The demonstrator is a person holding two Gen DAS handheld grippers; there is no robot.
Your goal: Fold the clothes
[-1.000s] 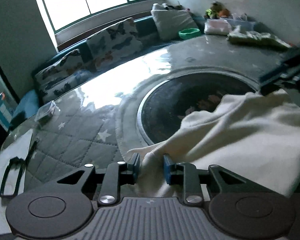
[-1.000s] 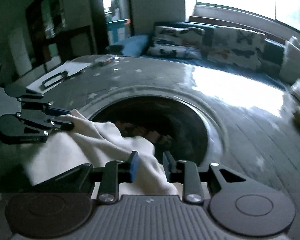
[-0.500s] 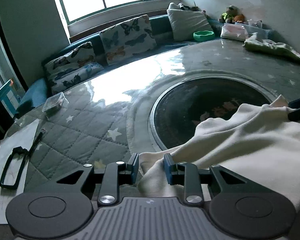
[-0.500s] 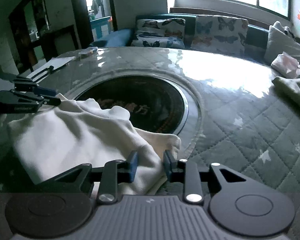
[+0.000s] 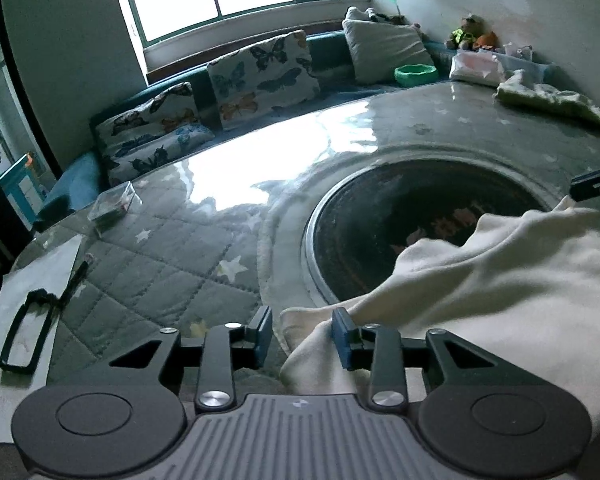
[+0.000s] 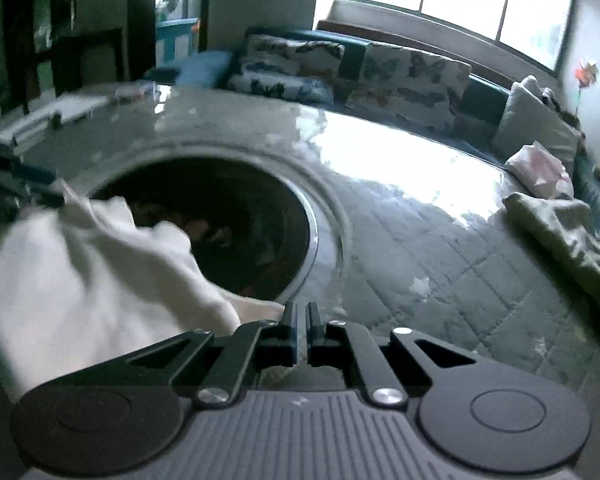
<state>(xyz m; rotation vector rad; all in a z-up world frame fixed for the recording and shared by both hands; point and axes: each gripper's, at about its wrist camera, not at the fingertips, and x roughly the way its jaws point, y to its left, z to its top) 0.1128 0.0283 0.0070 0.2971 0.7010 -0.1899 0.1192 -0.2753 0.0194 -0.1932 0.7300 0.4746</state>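
A cream garment (image 5: 480, 292) lies over the near side of the round table, partly covering the dark glass centre (image 5: 412, 208). My left gripper (image 5: 302, 338) is open, with a fold of the garment's edge lying between its fingers. My right gripper (image 6: 301, 334) is shut, and the garment (image 6: 80, 272) lies just to its left; I cannot tell if cloth is pinched. The right gripper's tip shows at the far right of the left wrist view (image 5: 592, 188), touching the garment's corner. The left gripper is a dark blur at the left of the right wrist view (image 6: 8, 188).
The table has a grey quilted star cover (image 5: 160, 272). A pale green cloth (image 6: 568, 236) lies at its right side. A clear plastic box (image 5: 112, 202), white paper (image 5: 24, 300) and a black frame (image 5: 24, 336) sit at the left. A cushioned bench (image 5: 260, 76) runs behind.
My right gripper has closed from open and shifted right along the garment's edge. The left gripper stays open on the garment's fold.
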